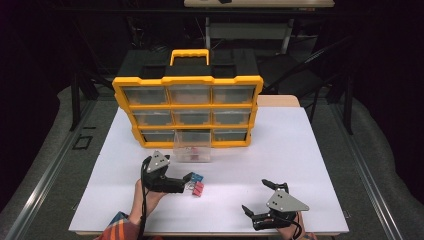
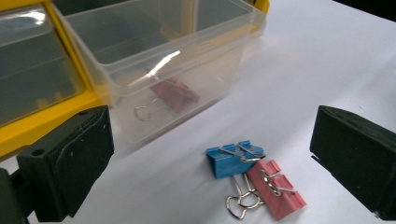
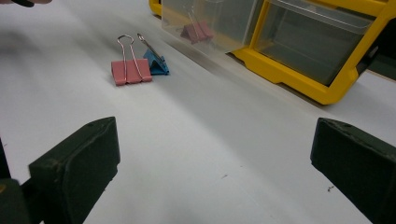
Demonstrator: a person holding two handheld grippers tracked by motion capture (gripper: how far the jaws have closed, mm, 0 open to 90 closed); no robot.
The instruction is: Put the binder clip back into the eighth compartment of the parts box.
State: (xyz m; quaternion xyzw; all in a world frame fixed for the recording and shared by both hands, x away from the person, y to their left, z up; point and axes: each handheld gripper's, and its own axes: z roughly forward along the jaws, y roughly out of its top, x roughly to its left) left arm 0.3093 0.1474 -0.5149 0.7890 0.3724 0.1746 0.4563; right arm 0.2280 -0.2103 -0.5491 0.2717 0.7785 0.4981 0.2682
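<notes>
A blue binder clip (image 2: 232,158) and a pink binder clip (image 2: 276,189) lie side by side on the white table, also seen as the blue clip (image 1: 196,177) and pink clip (image 1: 198,189) from above. My left gripper (image 1: 188,181) stands open just left of them, jaws wide apart. A clear plastic drawer (image 1: 192,148) pulled from the organizer holds another pink clip (image 2: 173,94). My right gripper (image 1: 256,197) is open near the front right, empty, facing the pink clip (image 3: 131,71) and blue clip (image 3: 156,62) from a distance.
A yellow organizer (image 1: 189,107) with clear drawers and a handle stands at the back of the white table (image 1: 280,160). The table's front edge is close to both hands. Dark floor and chair legs lie beyond.
</notes>
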